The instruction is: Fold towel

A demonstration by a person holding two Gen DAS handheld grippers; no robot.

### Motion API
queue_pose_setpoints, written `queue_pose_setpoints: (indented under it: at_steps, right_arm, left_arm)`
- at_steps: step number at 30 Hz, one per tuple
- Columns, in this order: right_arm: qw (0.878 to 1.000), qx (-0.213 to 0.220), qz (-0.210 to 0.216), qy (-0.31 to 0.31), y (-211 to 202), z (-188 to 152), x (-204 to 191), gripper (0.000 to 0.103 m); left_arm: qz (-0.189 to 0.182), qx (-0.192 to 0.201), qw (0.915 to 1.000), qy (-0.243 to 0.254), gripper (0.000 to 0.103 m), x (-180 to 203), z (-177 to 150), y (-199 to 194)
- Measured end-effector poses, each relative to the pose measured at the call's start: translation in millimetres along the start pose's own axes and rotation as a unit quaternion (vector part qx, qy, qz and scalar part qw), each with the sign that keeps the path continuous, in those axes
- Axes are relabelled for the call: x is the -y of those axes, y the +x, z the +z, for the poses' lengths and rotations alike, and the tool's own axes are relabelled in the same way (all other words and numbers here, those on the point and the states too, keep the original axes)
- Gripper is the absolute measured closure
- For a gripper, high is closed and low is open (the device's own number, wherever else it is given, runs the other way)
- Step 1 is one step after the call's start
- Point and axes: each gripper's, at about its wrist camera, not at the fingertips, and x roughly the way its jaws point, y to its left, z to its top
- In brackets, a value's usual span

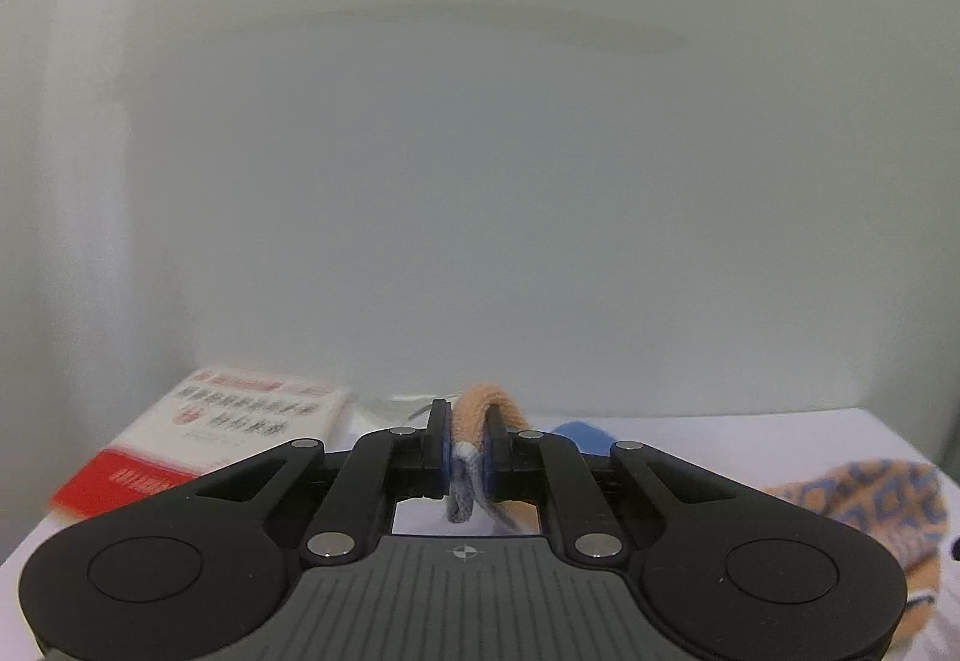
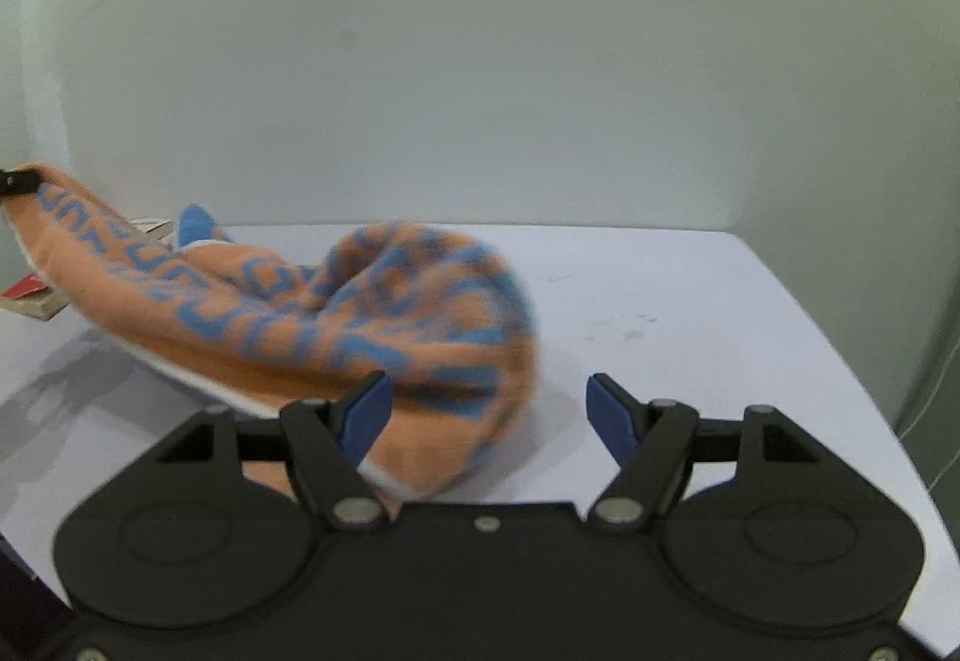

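The fold has hardly begun. The left gripper (image 1: pixel 467 445) has its fingers clamped on one edge of the orange-and-blue towel (image 2: pixel 336 313), holding that end up off the table (image 2: pixel 690 301), while the rest lies bunched and rumpled in front of the right gripper (image 2: pixel 489 415). The right fingers stand wide apart, gripping nothing, with the heap just beside the left one. A red-and-white booklet (image 1: pixel 198 439) lies at the far left. Spreading flat and every fold remain.
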Motion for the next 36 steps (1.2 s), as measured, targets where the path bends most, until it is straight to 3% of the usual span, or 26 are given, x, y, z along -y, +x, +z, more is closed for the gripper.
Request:
queue_pose_setpoints:
  at_steps: [5, 10, 17, 28, 31, 33, 36]
  right_arm:
    - [1.0, -0.013, 0.025, 0.001, 9, -6, -8, 0.033]
    - [0.999, -0.025, 0.041, 0.013, 15, -16, -6, 0.033]
    - [0.996, -0.044, 0.058, 0.057, -12, -32, 12, 0.033]
    - [0.984, -0.045, 0.093, 0.146, 22, -31, 22, 0.035]
    - [0.982, -0.053, 0.101, 0.153, 30, -27, 19, 0.047]
    - [0.979, -0.056, 0.114, 0.16, 34, -25, 17, 0.067]
    - [0.982, -0.042, 0.108, 0.146, 34, -19, 9, 0.087]
  left_arm:
    - [0.03, -0.049, 0.9981, 0.023, 0.094, -11, -40, 9]
    - [0.035, -0.085, 0.9957, 0.005, 0.094, -23, -68, 23]
    - [0.029, -0.104, 0.9942, -0.011, 0.094, -31, -84, 34]
    - [0.023, -0.131, 0.9911, 0.008, 0.094, -27, -85, 46]
    - [0.027, -0.133, 0.9903, 0.032, 0.094, -19, -85, 49]
    - [0.026, -0.133, 0.9901, 0.036, 0.094, -17, -86, 50]
    - [0.014, -0.134, 0.9905, 0.026, 0.094, -21, -85, 49]
